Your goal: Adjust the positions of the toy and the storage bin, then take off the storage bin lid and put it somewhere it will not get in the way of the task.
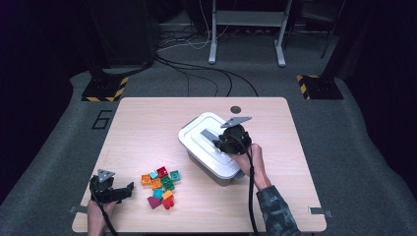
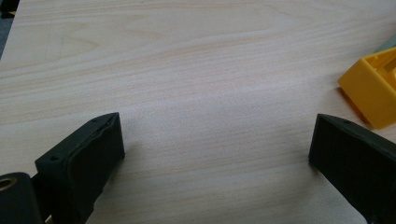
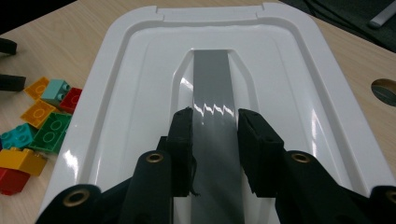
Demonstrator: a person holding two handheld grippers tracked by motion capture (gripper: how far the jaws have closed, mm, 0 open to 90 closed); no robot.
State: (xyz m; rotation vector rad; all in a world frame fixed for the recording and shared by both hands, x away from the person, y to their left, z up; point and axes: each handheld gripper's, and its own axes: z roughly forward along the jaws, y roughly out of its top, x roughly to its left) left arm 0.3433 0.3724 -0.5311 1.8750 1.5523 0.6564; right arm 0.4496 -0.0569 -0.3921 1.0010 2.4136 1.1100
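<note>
Gripping the grey handle (image 3: 214, 88) of a glossy white lid (image 3: 299, 93) — right fingers (image 3: 254, 135) closed on it, left fingers (image 2: 88, 154) wide apart.

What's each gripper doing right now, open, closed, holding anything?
Left gripper: jaws open, empty, over the table.
Right gripper: jaws closed on the grey handle of the white lid.

Bare table (image 1: 142, 128) from 9 to 12 o'clock of the bin (image 1: 211, 147). Bricks (image 1: 161, 187) block its 8 o'clock side. Left hand-held gripper (image 1: 129, 189) sits just beyond them.
</note>
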